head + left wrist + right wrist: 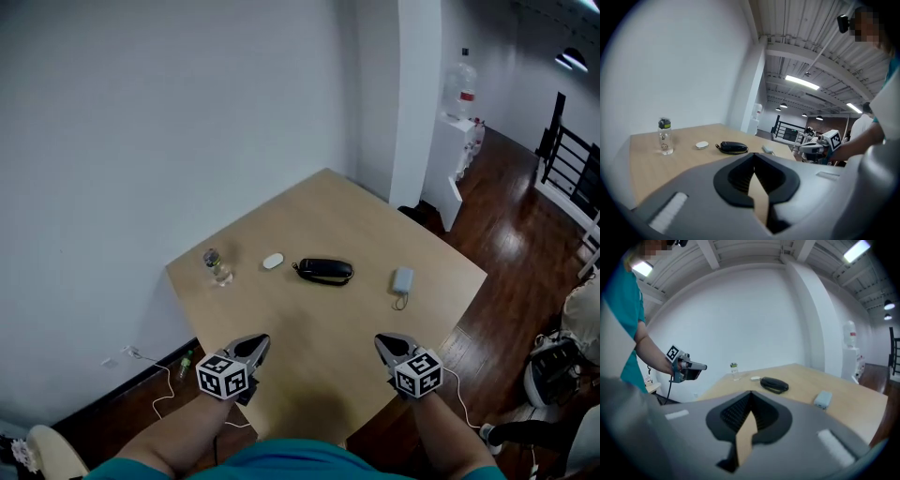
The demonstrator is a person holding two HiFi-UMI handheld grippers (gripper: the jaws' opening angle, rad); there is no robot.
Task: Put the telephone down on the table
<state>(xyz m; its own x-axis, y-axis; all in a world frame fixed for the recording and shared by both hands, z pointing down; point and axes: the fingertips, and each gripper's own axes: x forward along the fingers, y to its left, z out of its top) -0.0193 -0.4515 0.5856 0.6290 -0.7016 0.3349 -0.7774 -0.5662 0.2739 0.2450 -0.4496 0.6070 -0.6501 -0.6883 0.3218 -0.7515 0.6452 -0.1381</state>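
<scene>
The black telephone handset [323, 271] lies flat near the middle of the light wooden table [309, 216]. It also shows in the left gripper view as the telephone [733, 147] and in the right gripper view as the telephone [774, 384]. My left gripper [258, 344] hovers over the table's near edge, well short of the phone, shut and empty, its jaws [754, 158] touching. My right gripper [384, 345] hovers level with it to the right, also shut with nothing held, its jaws [751, 397] touching. Each gripper sees the other across the table corner.
A small clear bottle [217, 266] and a white oval object [273, 262] sit left of the phone; a grey-blue device [403, 280] with a cord lies to its right. A white wall runs behind. A water dispenser [460, 103] stands beyond, on dark wood floor.
</scene>
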